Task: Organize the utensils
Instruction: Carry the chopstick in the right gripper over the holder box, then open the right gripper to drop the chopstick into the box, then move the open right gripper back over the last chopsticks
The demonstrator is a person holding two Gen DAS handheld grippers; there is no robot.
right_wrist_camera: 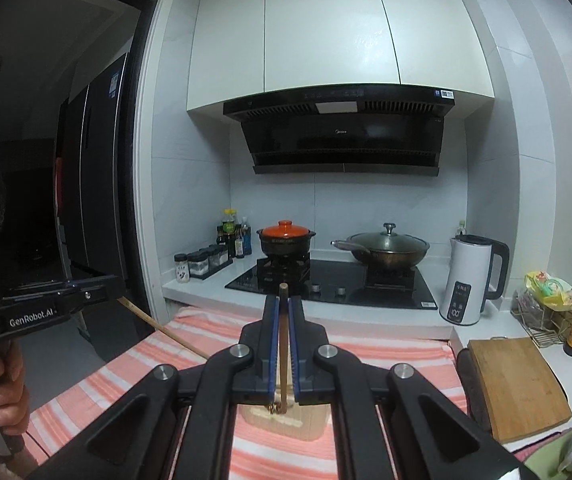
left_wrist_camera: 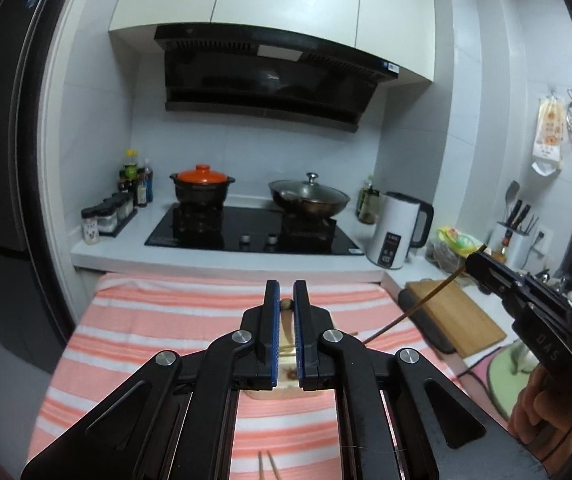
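My left gripper (left_wrist_camera: 287, 294) is shut on a light wooden chopstick (left_wrist_camera: 286, 305) that points down toward a pale utensil holder (left_wrist_camera: 282, 394) on the pink striped cloth (left_wrist_camera: 146, 328). My right gripper (right_wrist_camera: 283, 307) is shut on a dark brown chopstick (right_wrist_camera: 284, 344) whose lower end is at the same holder (right_wrist_camera: 286, 420). The right gripper also shows in the left wrist view (left_wrist_camera: 476, 262) with its chopstick (left_wrist_camera: 414, 308) slanting down. The left gripper shows in the right wrist view (right_wrist_camera: 98, 286) with its chopstick (right_wrist_camera: 162, 330). Two more chopsticks (left_wrist_camera: 268, 466) lie on the cloth near me.
Behind the cloth is a white counter with a black hob (left_wrist_camera: 246, 228), an orange-lidded clay pot (left_wrist_camera: 202, 188), a lidded wok (left_wrist_camera: 310, 198) and a white kettle (left_wrist_camera: 398, 234). A wooden cutting board (right_wrist_camera: 514, 384) lies at the right. Spice jars (left_wrist_camera: 106, 216) stand at the left.
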